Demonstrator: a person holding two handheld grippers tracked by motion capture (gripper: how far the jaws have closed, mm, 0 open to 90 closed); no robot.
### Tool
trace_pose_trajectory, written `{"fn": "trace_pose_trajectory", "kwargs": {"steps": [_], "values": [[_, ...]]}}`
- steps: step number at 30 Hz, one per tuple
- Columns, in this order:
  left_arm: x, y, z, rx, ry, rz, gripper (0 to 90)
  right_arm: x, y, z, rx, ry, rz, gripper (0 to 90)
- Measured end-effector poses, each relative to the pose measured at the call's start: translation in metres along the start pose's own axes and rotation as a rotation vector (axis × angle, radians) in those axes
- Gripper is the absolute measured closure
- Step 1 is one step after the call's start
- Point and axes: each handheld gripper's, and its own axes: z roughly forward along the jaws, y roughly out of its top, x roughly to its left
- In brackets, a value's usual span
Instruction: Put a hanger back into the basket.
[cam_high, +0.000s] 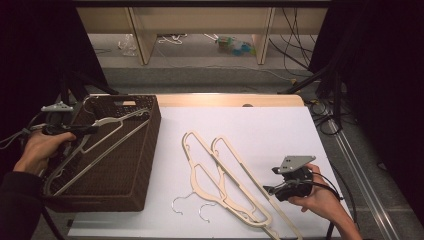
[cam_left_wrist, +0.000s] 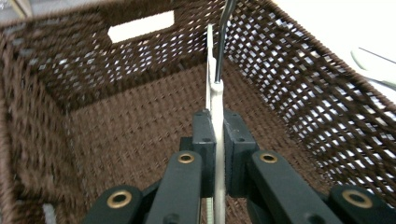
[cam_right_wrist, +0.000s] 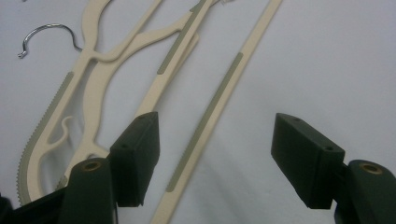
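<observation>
White tabletop (cam_high: 280, 130): left tool (cam_left_wrist: 215, 154) grips hanger (cam_left_wrist: 216, 121) (inside basket (cam_left_wrist: 299, 93)); right tool (cam_right_wrist: 215, 158) gapes.

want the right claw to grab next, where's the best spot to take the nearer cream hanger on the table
Probably the long straight bar of the nearer hanger, taken from above with the open right claw straddling it. The bar is thin, lies flat on the white table and runs clear of the other hanger on that side, so nothing crowds the jaws.

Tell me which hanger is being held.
The hanger in the basket; the left hand-held gripper clamps it. The other two hangers lie free on the table.
</observation>
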Motion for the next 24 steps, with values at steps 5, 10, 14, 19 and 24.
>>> {"fn": "trace_pose_trajectory", "kwargs": {"steps": [5, 10, 14, 19, 24], "values": [[0.01, -0.01, 0.002, 0.09, 0.026, 0.006, 83.2, 0.001, 0.0, 0.0, 0.0, 0.003, -0.001, 33.6], [0.015, -0.017, 0.005, 0.125, 0.064, -0.02, 81.6, 0.001, 0.0, 0.001, 0.003, 0.005, 0.0, 33.6], [0.02, -0.02, 0.006, 0.123, 0.101, -0.048, 79.6, 0.001, 0.0, 0.0, 0.015, 0.014, 0.002, 33.6], [0.022, -0.023, 0.009, 0.127, 0.145, -0.066, 75.4, 0.001, 0.0, 0.001, 0.004, 0.007, 0.001, 33.5], [0.025, -0.027, 0.011, 0.104, 0.183, -0.113, 65.4, 0.001, 0.0, 0.002, 0.007, 0.009, 0.003, 33.4]]}}
